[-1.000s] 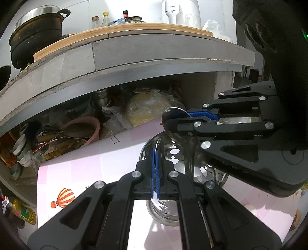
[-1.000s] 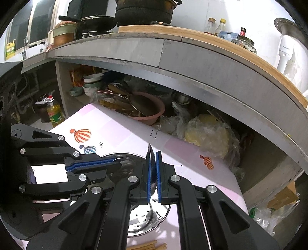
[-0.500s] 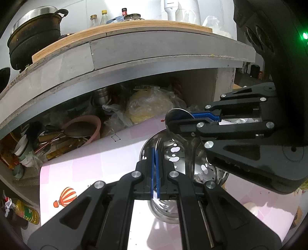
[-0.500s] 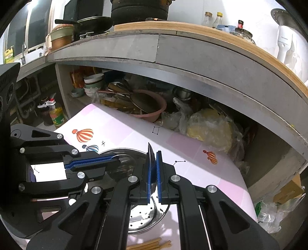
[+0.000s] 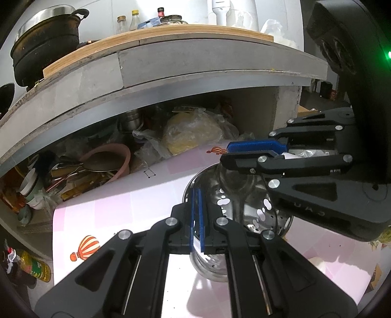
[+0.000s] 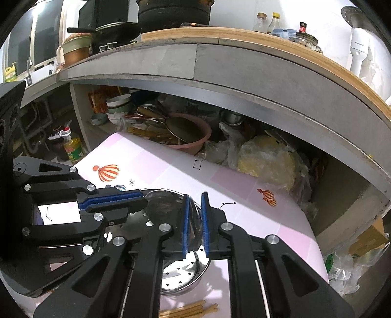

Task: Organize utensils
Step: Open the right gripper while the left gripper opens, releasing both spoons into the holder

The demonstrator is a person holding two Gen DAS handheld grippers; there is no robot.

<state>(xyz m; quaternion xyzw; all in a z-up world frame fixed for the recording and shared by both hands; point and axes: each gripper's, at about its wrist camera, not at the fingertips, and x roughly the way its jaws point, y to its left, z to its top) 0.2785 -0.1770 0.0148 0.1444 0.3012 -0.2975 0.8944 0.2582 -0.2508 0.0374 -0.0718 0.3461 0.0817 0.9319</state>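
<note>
Utensil holder (image 5: 244, 215) stands upright on pink mat (image 5: 146, 190), rim pinched by left gripper (image 5: 197, 195). Right gripper (image 6: 194, 210), jaws just parting, nothing between them, hovers over holder mouth. Chopsticks (image 6: 188, 309) lie flat, nearest right gripper.

Under the grey shelf (image 6: 171, 63) sit a pink basin (image 6: 195, 139) and a yellow bag (image 6: 266, 159); above it, a black pot (image 5: 46, 46) and bottles (image 6: 266, 22).

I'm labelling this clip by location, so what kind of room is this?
Most likely a home kitchen: a black cooking pot and condiment bottles on a counter, with stacked bowls crammed on the shelf beneath.
</note>
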